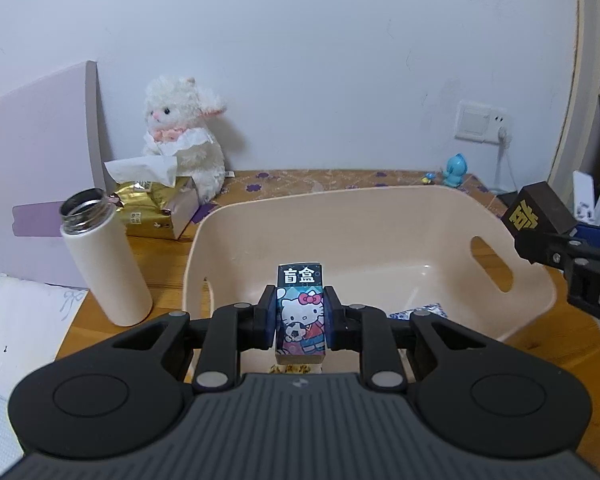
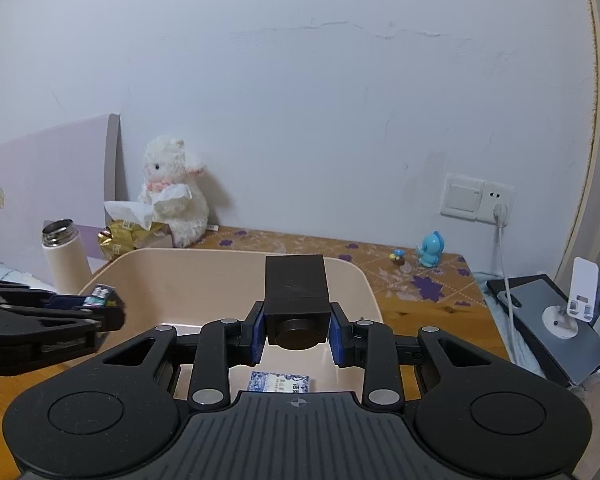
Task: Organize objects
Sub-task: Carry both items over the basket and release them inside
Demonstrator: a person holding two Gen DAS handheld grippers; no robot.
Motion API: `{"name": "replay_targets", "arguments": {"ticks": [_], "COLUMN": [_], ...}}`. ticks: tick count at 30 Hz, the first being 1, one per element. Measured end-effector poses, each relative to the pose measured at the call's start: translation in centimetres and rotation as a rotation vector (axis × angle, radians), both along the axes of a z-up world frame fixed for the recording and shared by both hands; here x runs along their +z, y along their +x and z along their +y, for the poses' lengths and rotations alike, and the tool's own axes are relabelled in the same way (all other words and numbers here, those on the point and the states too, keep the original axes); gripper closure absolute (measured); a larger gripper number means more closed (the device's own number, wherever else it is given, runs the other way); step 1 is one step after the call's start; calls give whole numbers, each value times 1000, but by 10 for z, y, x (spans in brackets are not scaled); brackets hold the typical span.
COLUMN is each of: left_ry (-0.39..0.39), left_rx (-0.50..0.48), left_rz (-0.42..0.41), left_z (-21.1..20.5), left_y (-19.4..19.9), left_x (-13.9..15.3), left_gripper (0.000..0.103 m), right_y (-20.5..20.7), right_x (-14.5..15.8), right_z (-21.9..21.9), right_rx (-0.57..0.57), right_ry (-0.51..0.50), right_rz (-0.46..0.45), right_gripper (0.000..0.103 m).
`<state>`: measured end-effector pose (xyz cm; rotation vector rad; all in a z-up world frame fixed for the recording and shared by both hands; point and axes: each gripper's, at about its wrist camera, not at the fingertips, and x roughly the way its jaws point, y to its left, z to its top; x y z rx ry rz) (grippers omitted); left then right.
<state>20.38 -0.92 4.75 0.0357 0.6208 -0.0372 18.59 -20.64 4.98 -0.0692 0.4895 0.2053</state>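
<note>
At frame centre, the left gripper (image 1: 299,318) clamps an upright cartoon-cat blind box (image 1: 300,312) above the beige basket (image 1: 379,208). The right gripper (image 2: 298,332) grips a dark brown cube box (image 2: 295,286) over a blue-patterned packet (image 2: 280,382) lying inside.

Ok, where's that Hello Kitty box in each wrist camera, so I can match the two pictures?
Left wrist view: the Hello Kitty box sits bottom center, clamped upright in the left gripper.
Right wrist view: only its top end shows at the left edge, above the basket's rim.
Shared landmark: the beige basket.
</note>
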Motion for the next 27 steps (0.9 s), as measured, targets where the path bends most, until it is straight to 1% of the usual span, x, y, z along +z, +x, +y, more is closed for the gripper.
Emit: {"name": "replay_targets", "arguments": {"ticks": [4,8,13,15,16,17,18,19,20,21,22,23,24,25,26,27], "left_ry": [15,29,53,54,53,50,47,48,52,58,63,67,71,77,81,83], "left_rx": [14,9,4,9,8,7,6,5,4,7,11,15,13,10,9,12], "left_rz": [30,87,131,132,134,136,135,137,139,134,121,106,94,92,92,91], "left_z": [-6,-11,-13,-13,-12,-11,-10,-11,-11,-11,-11,-10,-10,-9,-9,-9], "left_y": [20,34,40,40,40,41,40,39,38,35,32,28,24,20,16,12], "left_x": [-16,-35,-49,-51,-50,-50,-49,-47,-46,-44,-41,-38,-34,-32,-29,-26], "left_gripper": [78,78,78,78,78,78,76,74,64,51,45,39,37,37,36,34], "right_y": [17,29,37,39,40,40,38,36,33,31,27,23,19,15,10,5], "right_x": [-11,-26,-41,-44,-45,-45,-44,-41,-38,-35,-31,-26,-22,-18,-14,-10], "right_z": [3,5,5,5,5,4,4,4,3,4,4,4,3,3,2,1], "right_rx": [-5,-19,-27,-27,-27,-26,-25,-24,-24,-24,-23,-19,-17,-16,-14,-13], "right_ry": [-19,-29,-54,-57,-57,-53,-51,-49,-51,-51,-51,-50,-48,-45,-41,-35], "right_rz": [40,89,135,149,158,160,156,149,140,128,115,102,91,82,73,67], "right_gripper": [74,74,74,74,71,64,62,60,57,52,47,45,41,35,32,27]}}
